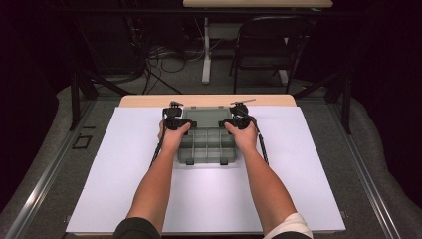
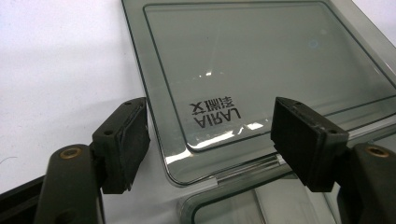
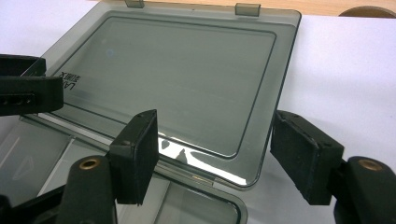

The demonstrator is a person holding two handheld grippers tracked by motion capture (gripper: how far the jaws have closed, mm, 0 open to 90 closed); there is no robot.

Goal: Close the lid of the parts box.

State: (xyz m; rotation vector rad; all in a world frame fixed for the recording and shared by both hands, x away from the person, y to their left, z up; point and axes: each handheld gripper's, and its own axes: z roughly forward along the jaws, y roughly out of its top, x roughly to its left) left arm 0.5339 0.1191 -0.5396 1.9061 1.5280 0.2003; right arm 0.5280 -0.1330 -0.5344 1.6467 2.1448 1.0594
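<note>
A smoky plastic box (image 1: 206, 145) lies open on the white sheet (image 1: 124, 164) covering the tabletop, its lid (image 2: 261, 70) folded flat away from the person. Both grippers hover over the hinge line: the left gripper (image 2: 210, 140) at the lid's left near corner, the right gripper (image 3: 215, 151) at its right near corner. Both sets of fingers are spread wide, gripping nothing. The lid's long axis runs side to side just ahead of the fingers, each hand equally near its own corner.
</note>
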